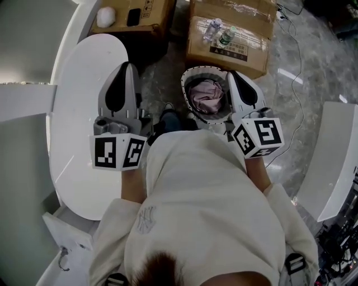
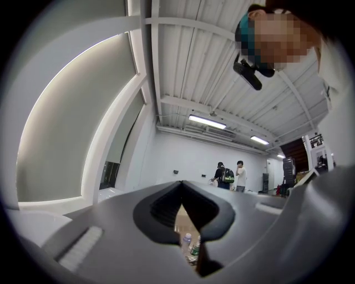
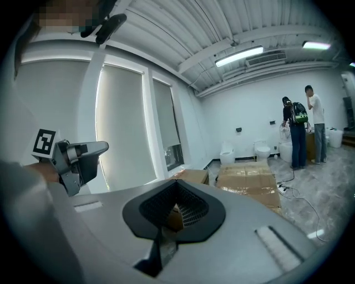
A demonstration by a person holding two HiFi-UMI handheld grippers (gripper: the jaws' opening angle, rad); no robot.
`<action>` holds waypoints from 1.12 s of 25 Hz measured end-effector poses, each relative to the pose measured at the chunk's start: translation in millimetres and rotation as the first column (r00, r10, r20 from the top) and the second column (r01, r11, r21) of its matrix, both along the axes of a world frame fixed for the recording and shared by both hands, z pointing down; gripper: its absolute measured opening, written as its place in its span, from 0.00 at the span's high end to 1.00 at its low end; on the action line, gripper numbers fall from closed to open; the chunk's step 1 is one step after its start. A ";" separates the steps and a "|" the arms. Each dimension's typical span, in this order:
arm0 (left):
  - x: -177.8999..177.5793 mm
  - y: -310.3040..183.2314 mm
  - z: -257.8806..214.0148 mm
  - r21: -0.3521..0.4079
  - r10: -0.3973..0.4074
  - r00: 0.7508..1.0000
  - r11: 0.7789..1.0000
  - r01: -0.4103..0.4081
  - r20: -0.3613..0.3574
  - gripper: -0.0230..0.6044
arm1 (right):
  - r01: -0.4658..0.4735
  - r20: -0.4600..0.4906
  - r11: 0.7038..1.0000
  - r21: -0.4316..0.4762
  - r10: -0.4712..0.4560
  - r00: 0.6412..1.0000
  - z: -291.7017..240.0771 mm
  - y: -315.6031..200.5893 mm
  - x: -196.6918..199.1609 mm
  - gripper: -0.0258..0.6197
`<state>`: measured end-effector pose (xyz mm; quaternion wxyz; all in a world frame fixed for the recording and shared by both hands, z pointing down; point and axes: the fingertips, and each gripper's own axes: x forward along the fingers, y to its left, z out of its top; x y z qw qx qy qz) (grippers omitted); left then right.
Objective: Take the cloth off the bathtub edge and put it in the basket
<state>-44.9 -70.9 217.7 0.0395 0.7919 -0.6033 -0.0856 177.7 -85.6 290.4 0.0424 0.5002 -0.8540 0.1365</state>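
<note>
A pinkish cloth (image 1: 206,96) lies crumpled inside the round white basket (image 1: 187,79) on the floor, in front of the person. The white bathtub (image 1: 78,84) with its broad rim curves along the left. My left gripper (image 1: 127,66) is held over the tub's right edge with its jaws together and nothing between them. In its own view the left gripper (image 2: 180,183) points level into the room. My right gripper (image 1: 232,74) hovers at the basket's right rim, shut and empty. The right gripper (image 3: 176,182) has its jaw tips meeting in its own view too.
Two cardboard boxes (image 1: 232,33) (image 1: 134,14) stand beyond the basket, the nearer one with plastic bottles (image 1: 220,32) on top. A cable (image 1: 299,61) runs over the floor at right, near a white panel (image 1: 335,156). Two people (image 3: 302,125) stand by toilets (image 3: 260,150) at the far wall.
</note>
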 end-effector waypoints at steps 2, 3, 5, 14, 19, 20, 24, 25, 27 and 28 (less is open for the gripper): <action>-2.1 4.5 0.9 -0.006 0.002 1.000 1.000 -0.002 -0.008 0.89 | 0.005 -0.002 1.000 0.017 -0.005 1.000 -6.0 4.5 -5.1 0.96; -2.5 6.4 1.7 -0.009 0.003 1.000 1.000 -0.003 -0.011 0.89 | 0.007 -0.001 1.000 0.021 -0.007 1.000 -7.5 6.4 -7.5 0.96; -2.1 8.9 3.5 -0.013 0.011 1.000 1.000 -0.011 -0.010 0.89 | 0.007 0.005 1.000 0.023 -0.008 1.000 -8.4 10.3 -12.0 0.96; -0.8 5.5 2.4 -0.022 0.056 0.998 0.998 -0.056 0.009 0.89 | 0.026 0.006 1.000 0.007 -0.026 1.000 -6.3 23.4 -31.7 0.96; 2.8 2.8 4.9 -0.036 0.070 0.997 0.997 -0.069 0.024 0.89 | 0.026 0.006 1.000 0.008 -0.026 1.000 -7.6 19.4 -32.0 0.96; 3.7 1.9 6.0 -0.039 0.074 0.997 0.997 -0.073 0.029 0.89 | 0.023 0.006 1.000 0.007 -0.023 1.000 -7.0 18.8 -31.3 0.96; 4.9 0.7 14.0 -0.065 0.092 0.995 0.994 -0.090 0.033 0.89 | 0.012 0.001 1.000 -0.004 -0.012 1.000 -1.7 19.6 -31.7 0.96; 5.5 0.7 16.1 -0.072 0.095 0.995 0.993 -0.092 0.035 0.89 | 0.014 -0.001 1.000 -0.007 -0.014 1.000 -0.5 19.7 -32.1 0.96; 7.9 0.2 18.4 -0.080 0.101 0.994 0.992 -0.097 0.038 0.89 | 0.015 0.000 1.000 -0.012 -0.015 1.000 0.2 19.0 -31.8 0.96; 9.4 -0.5 18.8 -0.083 0.104 0.994 0.991 -0.101 0.039 0.89 | 0.013 0.003 1.000 -0.014 -0.013 1.000 0.8 18.4 -30.9 0.96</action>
